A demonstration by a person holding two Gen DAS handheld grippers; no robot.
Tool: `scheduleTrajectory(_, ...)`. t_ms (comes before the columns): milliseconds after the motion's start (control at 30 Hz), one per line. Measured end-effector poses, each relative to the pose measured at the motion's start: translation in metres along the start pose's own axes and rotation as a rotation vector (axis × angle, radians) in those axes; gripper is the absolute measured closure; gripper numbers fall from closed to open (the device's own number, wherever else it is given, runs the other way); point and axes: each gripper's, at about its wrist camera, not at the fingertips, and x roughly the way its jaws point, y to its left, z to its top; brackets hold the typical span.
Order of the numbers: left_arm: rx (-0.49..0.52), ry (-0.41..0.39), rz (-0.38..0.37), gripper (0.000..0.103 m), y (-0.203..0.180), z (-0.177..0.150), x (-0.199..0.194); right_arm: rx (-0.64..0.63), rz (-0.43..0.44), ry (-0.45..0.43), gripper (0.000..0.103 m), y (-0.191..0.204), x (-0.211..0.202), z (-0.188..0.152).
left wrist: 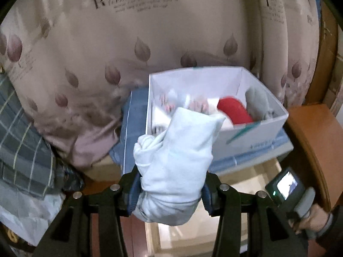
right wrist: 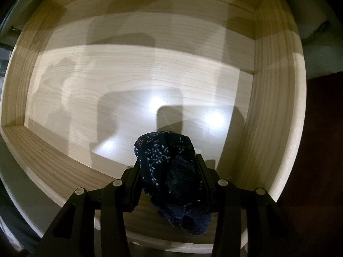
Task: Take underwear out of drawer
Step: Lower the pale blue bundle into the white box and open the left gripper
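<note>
My left gripper [left wrist: 170,184] is shut on a pale blue-white bundle of underwear [left wrist: 178,160] and holds it in the air in front of a white cardboard box [left wrist: 253,137]. The box holds a red rolled item [left wrist: 234,112] and other folded pieces. My right gripper [right wrist: 169,169] is shut on a dark navy speckled piece of underwear [right wrist: 171,171] and holds it above the light wooden drawer [right wrist: 128,81], whose floor shows only shadows and light spots. The right gripper's handle [left wrist: 300,201] shows at the lower right of the left wrist view.
The box stands on a blue folded cloth [left wrist: 133,128] on the bed. A pink leaf-print quilt [left wrist: 107,42] is heaped behind it and a grey checked cloth [left wrist: 21,139] lies at left. An orange-brown wooden cabinet top [left wrist: 308,128] is at right.
</note>
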Motion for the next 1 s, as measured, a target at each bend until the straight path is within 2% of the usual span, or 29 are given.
scheduleTrajectory(200, 0.012, -0.043, 0.009, 0.055, -0.002, 0.038, 0.009, -0.001, 0.0, 0.0, 0.063, 0.0, 0.0, 0.0)
scheduleTrajectory(267, 0.014, -0.04, 0.015, 0.055, -0.002, 0.05, 0.019, 0.0, -0.001, 0.0, 0.063, 0.001, 0.001, -0.001)
scheduleTrajectory(467, -0.017, 0.002, -0.033, 0.055, 0.0, 0.074, 0.052, 0.0, -0.001, 0.0, 0.063, 0.002, 0.0, 0.0)
scheduleTrajectory(633, -0.033, 0.056, -0.051, 0.055, -0.003, 0.082, 0.082, 0.0, -0.001, -0.001, 0.063, 0.002, 0.0, -0.001)
scheduleTrajectory(767, -0.032, 0.101, -0.028, 0.055, -0.007, 0.081, 0.112, 0.0, 0.001, -0.002, 0.063, 0.002, 0.0, 0.0)
scheduleTrajectory(1000, -0.027, 0.123, -0.016, 0.053, -0.014, 0.078, 0.131, 0.004, 0.003, -0.004, 0.063, 0.0, 0.0, 0.0)
